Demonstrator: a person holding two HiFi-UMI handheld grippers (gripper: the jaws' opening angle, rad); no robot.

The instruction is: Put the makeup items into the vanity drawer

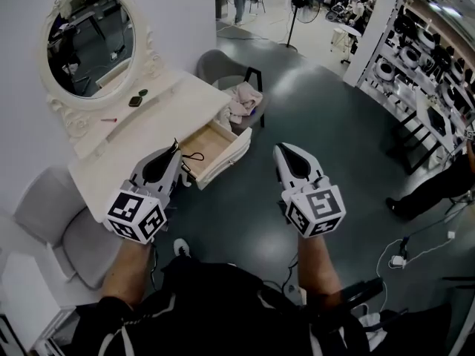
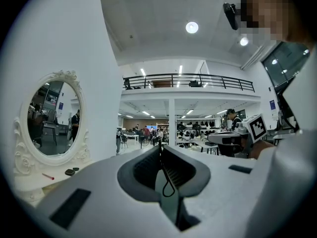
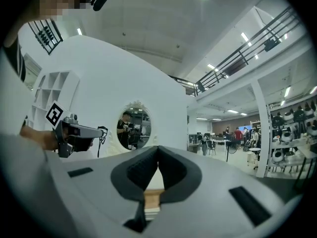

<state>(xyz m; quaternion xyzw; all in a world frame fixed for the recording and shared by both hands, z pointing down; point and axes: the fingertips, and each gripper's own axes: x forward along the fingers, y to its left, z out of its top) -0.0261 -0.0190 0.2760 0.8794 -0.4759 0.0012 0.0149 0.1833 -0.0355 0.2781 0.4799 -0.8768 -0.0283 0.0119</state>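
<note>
The white vanity (image 1: 159, 117) has its drawer (image 1: 211, 145) pulled open, showing a bare wooden bottom. My left gripper (image 1: 177, 148) hovers at the drawer's left edge, shut on a thin black loop (image 1: 194, 156), which hangs between the pads in the left gripper view (image 2: 167, 180). My right gripper (image 1: 280, 150) is held over the floor to the right of the drawer, jaws shut and empty (image 3: 158, 148). Two small dark compacts (image 1: 137, 99) and a red pencil (image 1: 109, 120) lie on the vanity top below the oval mirror (image 1: 90, 41).
A grey chair (image 1: 223, 65) with pink cloth (image 1: 243, 99) on it stands just beyond the drawer. Another grey chair (image 1: 63, 232) is at my left. Cables and a plug (image 1: 399, 258) lie on the dark floor at right; shelving (image 1: 423, 58) lines the far right.
</note>
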